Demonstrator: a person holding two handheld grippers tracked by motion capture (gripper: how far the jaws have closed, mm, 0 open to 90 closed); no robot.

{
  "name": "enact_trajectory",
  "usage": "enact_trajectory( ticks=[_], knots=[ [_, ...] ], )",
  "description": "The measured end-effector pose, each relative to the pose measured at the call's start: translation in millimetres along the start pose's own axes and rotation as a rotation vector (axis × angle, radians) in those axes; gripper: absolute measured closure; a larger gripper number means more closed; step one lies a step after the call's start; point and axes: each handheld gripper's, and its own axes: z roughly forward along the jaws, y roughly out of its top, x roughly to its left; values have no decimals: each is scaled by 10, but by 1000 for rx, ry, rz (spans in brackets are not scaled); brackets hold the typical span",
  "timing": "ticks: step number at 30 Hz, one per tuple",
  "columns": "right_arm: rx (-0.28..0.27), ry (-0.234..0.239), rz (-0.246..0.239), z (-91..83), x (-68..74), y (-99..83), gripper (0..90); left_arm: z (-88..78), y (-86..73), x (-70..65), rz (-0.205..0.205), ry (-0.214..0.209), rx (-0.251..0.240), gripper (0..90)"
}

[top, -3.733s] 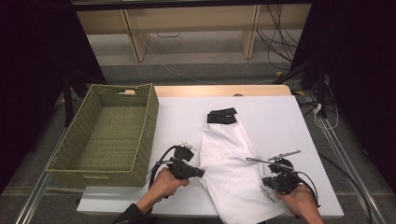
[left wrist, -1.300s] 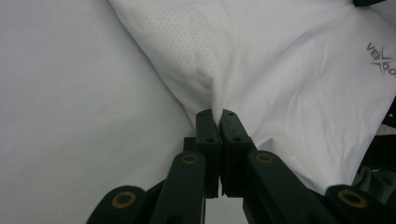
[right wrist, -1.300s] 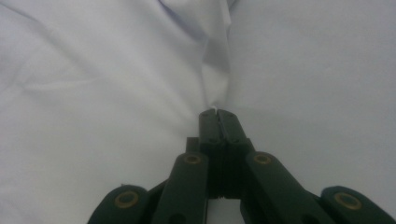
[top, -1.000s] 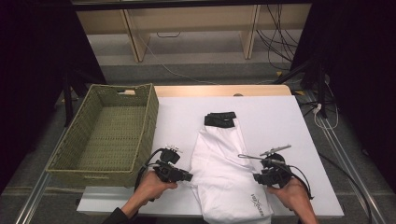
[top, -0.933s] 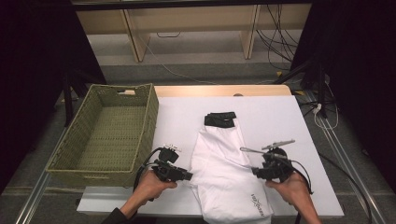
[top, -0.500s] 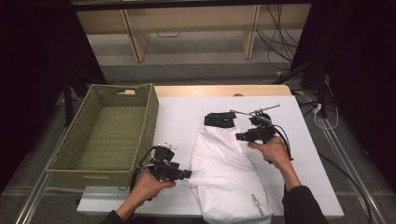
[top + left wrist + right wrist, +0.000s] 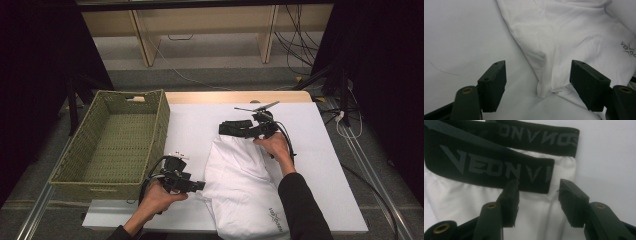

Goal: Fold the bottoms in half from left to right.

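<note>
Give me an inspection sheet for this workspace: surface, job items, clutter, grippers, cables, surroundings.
Surface: white table, wooden strip along the far edge.
Job's things: white shorts lying flat, black waistband at the far end; wicker basket at left.
Clutter: nothing seen.
Grippers: left gripper open, jaws either side of the shorts' near corner; right gripper open over the waistband edge.
Cables: black cable trailing from the right gripper; floor cables beyond the table.
Surroundings: dark curtains both sides, wooden frame behind.

Right gripper (image 7: 537, 203) fingers parted over white garment (image 7: 464, 200), just below black lettered waistband (image 7: 486, 168).
</note>
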Motion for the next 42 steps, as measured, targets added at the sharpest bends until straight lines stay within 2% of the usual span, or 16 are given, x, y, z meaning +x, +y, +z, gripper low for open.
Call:
enact_trajectory(
  ticks=[4,7,8,10,11,15,17,21,24,27,30,34,36,38,40,42],
  knots=[
    [24,-14,4,101,17,41,595,-4,1,-1,0,-1,-2,290],
    [29,-39,27,124,17,66,759,6,-1,-7,2,-3,3,287],
    [31,-52,13,125,22,70,825,11,-3,-10,2,-4,4,288],
    [22,-56,-15,105,22,88,858,16,-5,-15,0,-5,2,289],
    [10,-71,-30,85,15,104,862,17,-4,-16,0,-4,1,290],
    [-66,-155,-24,-52,-36,185,862,21,0,-16,2,0,4,292],
    [-86,-201,-15,-96,-78,217,860,25,0,-16,5,2,7,296],
    [-57,-220,-10,-52,-132,219,840,30,-2,-17,5,5,6,301],
    [-32,-210,-11,15,-127,201,713,24,-1,-18,1,5,-4,305],
    [-41,-207,-27,-7,-100,199,668,7,4,-14,9,6,-14,322],
    [-65,-208,-44,-97,-71,200,627,2,27,-16,8,-4,-42,380],
    [-86,-187,-69,-284,-18,125,617,88,69,-45,38,-11,-45,524],
    [-90,-170,-82,-363,21,41,613,174,80,-49,41,-30,-22,569],
    [-65,-161,-94,-416,56,-63,602,261,75,-61,51,-32,10,670],
    [-42,-158,-115,-458,90,-191,594,306,55,-78,76,-14,39,848],
    [-26,-148,-119,-515,109,-327,593,307,36,-81,114,6,78,882]
  ],
)
